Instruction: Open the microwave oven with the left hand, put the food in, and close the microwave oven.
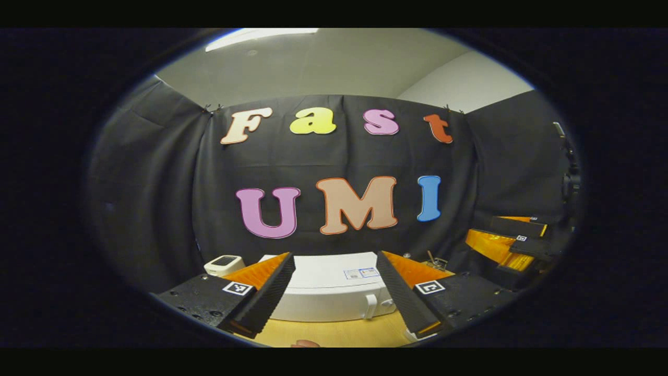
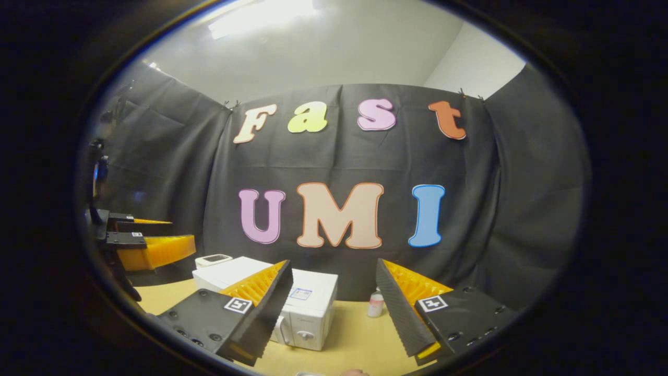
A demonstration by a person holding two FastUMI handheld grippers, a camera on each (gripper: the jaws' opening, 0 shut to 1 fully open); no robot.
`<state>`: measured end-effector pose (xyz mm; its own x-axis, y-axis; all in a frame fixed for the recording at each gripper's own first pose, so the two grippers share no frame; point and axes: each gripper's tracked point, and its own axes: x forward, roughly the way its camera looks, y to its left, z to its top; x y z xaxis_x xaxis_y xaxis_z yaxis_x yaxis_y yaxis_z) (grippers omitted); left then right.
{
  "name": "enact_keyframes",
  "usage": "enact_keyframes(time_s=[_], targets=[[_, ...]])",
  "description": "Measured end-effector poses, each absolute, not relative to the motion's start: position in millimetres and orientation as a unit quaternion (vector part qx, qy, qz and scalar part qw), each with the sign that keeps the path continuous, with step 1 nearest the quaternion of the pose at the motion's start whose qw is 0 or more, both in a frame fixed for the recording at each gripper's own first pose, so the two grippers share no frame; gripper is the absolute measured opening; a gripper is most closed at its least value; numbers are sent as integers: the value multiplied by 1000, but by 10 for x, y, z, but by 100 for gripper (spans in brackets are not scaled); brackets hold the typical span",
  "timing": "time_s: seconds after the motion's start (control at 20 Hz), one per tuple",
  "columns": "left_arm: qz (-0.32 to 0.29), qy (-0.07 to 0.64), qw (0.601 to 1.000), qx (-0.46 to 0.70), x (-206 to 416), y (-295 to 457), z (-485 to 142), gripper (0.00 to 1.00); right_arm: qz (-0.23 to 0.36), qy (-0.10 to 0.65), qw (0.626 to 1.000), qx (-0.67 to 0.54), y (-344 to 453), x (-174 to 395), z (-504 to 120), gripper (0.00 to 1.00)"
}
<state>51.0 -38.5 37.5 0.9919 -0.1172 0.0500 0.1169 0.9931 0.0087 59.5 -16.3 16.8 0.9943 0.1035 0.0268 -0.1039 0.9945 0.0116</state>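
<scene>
Both held above the table (image 1: 339, 334), the left gripper (image 1: 334, 303) and right gripper (image 2: 334, 313) gape released and grasp nothing, while farther back the white microwave oven (image 1: 331, 292) sits door closed near the booth's black wall, a small bottle (image 2: 375, 304) beside it.

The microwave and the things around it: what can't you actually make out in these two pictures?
- Microwave door, left gripper view: both fingers cover its sides, so shut or ajar is unclear.
- Food: a pale scrap at the bottom edge is cut off; unidentifiable.
- Small bottle, right gripper view: too small to tell contents, partly behind a finger.
- Gadget beside the microwave: too small to identify.
- Microwave sticker: blurred.
</scene>
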Motion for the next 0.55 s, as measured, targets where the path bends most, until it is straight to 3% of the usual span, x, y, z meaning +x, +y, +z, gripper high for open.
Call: enact_keyframes(time_s=[0.55], targets=[[-55,-25,998,4,401,-316,406,97,52,-20,998,7,-93,473,269,96]])
